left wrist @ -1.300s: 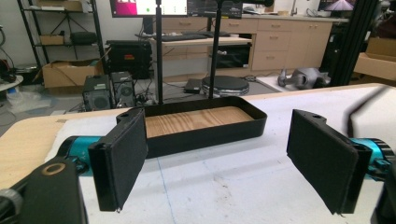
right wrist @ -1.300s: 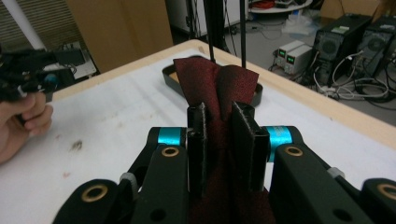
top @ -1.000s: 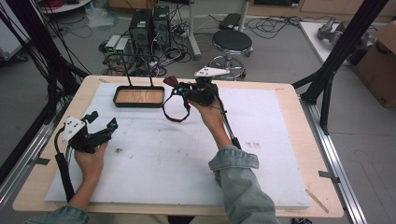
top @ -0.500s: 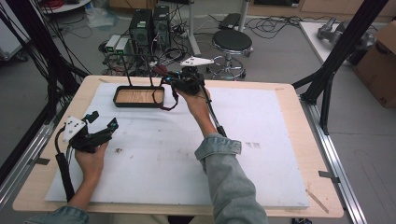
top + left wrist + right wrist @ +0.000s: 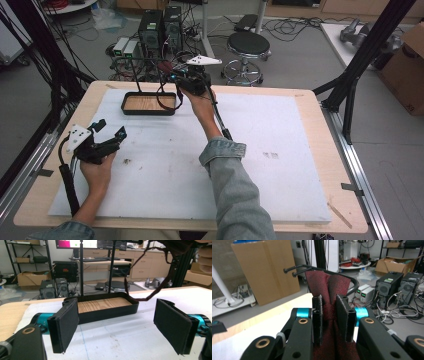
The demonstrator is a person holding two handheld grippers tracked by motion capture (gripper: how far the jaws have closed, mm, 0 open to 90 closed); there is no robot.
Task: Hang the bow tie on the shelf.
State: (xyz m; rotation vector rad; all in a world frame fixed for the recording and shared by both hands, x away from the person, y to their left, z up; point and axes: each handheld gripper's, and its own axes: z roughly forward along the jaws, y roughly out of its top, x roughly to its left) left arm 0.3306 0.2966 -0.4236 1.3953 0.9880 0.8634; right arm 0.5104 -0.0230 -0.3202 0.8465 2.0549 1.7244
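My right gripper (image 5: 172, 75) is shut on a dark red cloth (image 5: 165, 66) and held above the far right end of a black tray (image 5: 148, 112) with a wooden floor. The cloth's thin strap (image 5: 159, 95) loops down over the tray. In the right gripper view the cloth (image 5: 329, 282) is pinched between the jaws of the right gripper (image 5: 329, 305), just in front of a black bar (image 5: 352, 282) with two prongs. My left gripper (image 5: 111, 129) rests open at the table's left. In its own view the left gripper (image 5: 116, 315) faces the tray (image 5: 107, 313), jaws wide apart, and the strap (image 5: 150, 296) hangs there.
Two thin black posts (image 5: 81, 267) rise behind the tray. A white mat (image 5: 280, 130) covers most of the table. Beyond the far edge stand computer towers (image 5: 160, 25) and a stool (image 5: 248, 44). Black frame legs (image 5: 350, 85) flank the right side.
My right gripper has carried the red cloth away from me and to the left, from mid-table to above the tray's far end. The left gripper has stayed put.
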